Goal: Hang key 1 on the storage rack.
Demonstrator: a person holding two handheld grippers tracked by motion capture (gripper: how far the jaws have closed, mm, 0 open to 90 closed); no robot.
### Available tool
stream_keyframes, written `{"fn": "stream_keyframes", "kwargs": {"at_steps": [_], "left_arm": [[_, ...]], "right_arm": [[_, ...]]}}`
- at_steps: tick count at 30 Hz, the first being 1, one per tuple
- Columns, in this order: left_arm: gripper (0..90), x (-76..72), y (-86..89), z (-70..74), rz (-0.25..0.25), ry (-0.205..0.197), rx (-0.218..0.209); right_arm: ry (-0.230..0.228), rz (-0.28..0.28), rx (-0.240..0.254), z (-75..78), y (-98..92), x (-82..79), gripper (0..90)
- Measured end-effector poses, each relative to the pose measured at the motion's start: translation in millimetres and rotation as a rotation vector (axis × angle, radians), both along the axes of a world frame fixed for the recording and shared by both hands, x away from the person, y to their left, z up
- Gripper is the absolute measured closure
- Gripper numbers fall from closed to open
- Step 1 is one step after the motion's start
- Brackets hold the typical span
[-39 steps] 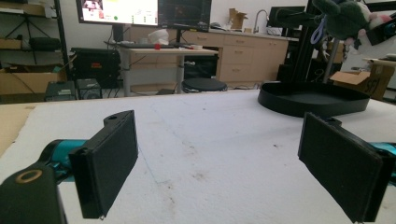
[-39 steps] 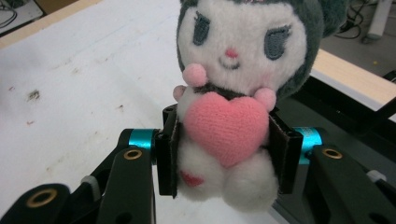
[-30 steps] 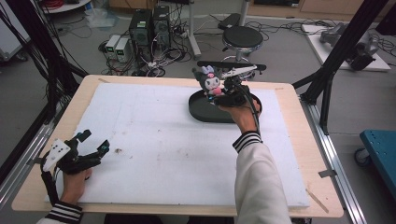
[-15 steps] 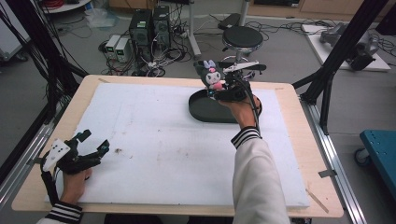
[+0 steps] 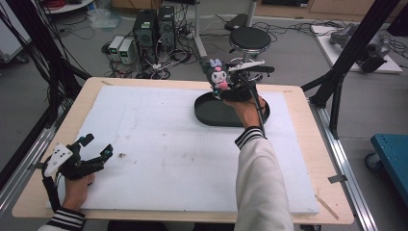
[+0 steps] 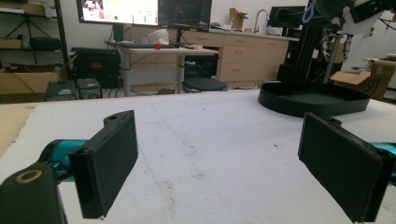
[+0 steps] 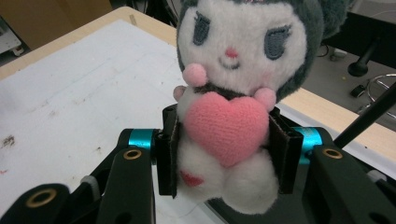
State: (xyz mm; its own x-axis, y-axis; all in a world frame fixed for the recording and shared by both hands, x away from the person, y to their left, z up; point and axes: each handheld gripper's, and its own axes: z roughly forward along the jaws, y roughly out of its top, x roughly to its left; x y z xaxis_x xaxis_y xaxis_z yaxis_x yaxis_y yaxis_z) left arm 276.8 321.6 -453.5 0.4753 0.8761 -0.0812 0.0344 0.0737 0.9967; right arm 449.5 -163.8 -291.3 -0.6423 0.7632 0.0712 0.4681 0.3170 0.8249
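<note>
A plush doll [image 7: 233, 88] with a dark hood, white face and pink heart sits between the pads of my right gripper [image 7: 224, 154], which is shut on its body. In the high view the doll [image 5: 217, 74] is held in the air above the far edge of a black oval tray [image 5: 211, 114], with the right gripper [image 5: 231, 85] beneath it. My left gripper [image 5: 96, 148] rests at the near left of the white foam board [image 5: 159, 144], open with nothing between its pads [image 6: 109, 163]. From the left gripper view the tray [image 6: 313, 98] lies far ahead to the right.
The foam board covers a wooden table [image 5: 293, 94]. Black frame posts [image 5: 356, 53] stand at the right, cables and computer boxes [image 5: 154, 29] and a stool [image 5: 250, 38] on the floor behind. The board has small dirt marks [image 5: 120, 155] near the left gripper.
The right gripper has lifted the doll a little higher and toward the far side of the tray. The left gripper has stayed where it was.
</note>
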Motion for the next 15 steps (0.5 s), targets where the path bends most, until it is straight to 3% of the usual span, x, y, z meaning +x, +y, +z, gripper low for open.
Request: {"fn": "stream_keyframes", "kwargs": {"at_steps": [15], "left_arm": [[12.5,0.2,0.4,0.1,0.002,0.002,0.002]], "right_arm": [[-0.025,-0.036,0.013,-2.9,0.6,5.4,54.5]]}}
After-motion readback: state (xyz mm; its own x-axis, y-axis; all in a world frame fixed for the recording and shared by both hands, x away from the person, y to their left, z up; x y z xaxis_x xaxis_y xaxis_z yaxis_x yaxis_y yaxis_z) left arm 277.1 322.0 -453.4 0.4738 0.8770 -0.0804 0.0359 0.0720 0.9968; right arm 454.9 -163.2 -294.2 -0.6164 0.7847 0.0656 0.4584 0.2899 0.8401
